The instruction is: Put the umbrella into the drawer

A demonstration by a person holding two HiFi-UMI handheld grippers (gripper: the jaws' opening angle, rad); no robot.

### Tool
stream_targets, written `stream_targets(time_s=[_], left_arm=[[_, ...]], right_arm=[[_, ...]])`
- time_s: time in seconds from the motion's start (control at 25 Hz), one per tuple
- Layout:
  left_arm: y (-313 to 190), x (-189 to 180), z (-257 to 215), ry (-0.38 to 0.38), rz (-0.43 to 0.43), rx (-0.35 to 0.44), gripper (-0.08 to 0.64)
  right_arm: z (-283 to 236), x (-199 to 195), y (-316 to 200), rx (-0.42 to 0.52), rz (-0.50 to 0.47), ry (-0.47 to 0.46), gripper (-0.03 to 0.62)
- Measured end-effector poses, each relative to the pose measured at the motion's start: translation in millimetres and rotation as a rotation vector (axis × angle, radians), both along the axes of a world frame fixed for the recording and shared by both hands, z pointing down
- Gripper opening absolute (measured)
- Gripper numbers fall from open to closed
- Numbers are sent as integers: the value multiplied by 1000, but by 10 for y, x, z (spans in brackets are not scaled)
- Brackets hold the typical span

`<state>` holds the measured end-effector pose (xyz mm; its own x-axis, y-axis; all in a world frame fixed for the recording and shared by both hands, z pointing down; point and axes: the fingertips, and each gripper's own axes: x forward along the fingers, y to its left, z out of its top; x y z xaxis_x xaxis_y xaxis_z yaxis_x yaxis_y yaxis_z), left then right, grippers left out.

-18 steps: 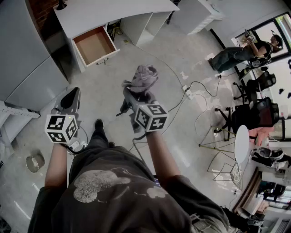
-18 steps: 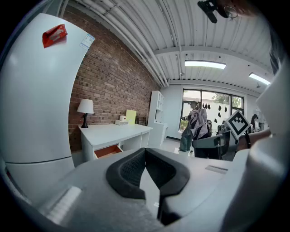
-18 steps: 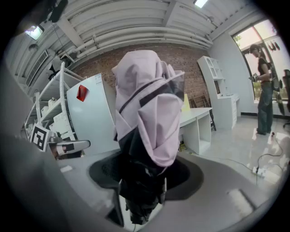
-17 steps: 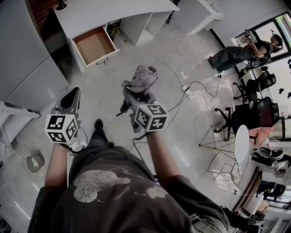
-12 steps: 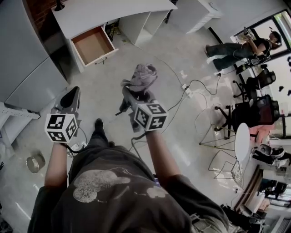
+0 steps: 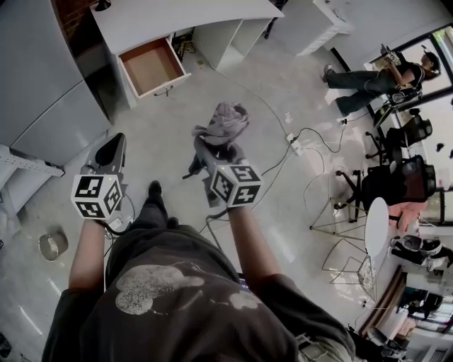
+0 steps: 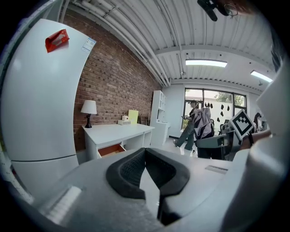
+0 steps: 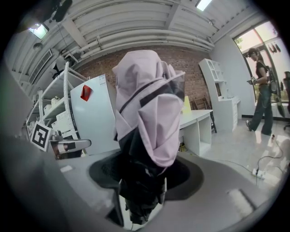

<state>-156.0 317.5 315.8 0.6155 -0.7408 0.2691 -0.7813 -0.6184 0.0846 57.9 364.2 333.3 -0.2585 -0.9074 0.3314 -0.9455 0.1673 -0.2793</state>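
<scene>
A folded lilac and black umbrella stands up out of my right gripper, which is shut on its dark lower end at chest height above the floor. An open, empty wooden-lined drawer sticks out of the white desk, ahead and to the left of the umbrella. My left gripper hangs to the left, shut with nothing in it, and points toward the desk.
A tall white fridge stands left of the desk. Cables and a power strip lie on the floor to the right. A metal bowl sits low left. A person, chairs and a round table fill the right.
Both grippers keep their places and the umbrella stays in the right one. The head view has shifted a little, and the person at the back right has stepped along.
</scene>
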Motion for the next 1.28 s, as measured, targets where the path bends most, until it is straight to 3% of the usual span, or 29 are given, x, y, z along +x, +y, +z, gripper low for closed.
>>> stream_targets(time_s=[0.44,0.96,1.28], left_arm=[[-520,23,212,-16,-9,-22,9],[-2364,271,253,-5,42,-48,11],[-2941,150,330,10,-9,-78,9]], right_arm=[[241,129,-464,-59,18,-9,242],[271,421,-2204,-107,74,9,242],[297,349,-2968,-125,18,28,242]])
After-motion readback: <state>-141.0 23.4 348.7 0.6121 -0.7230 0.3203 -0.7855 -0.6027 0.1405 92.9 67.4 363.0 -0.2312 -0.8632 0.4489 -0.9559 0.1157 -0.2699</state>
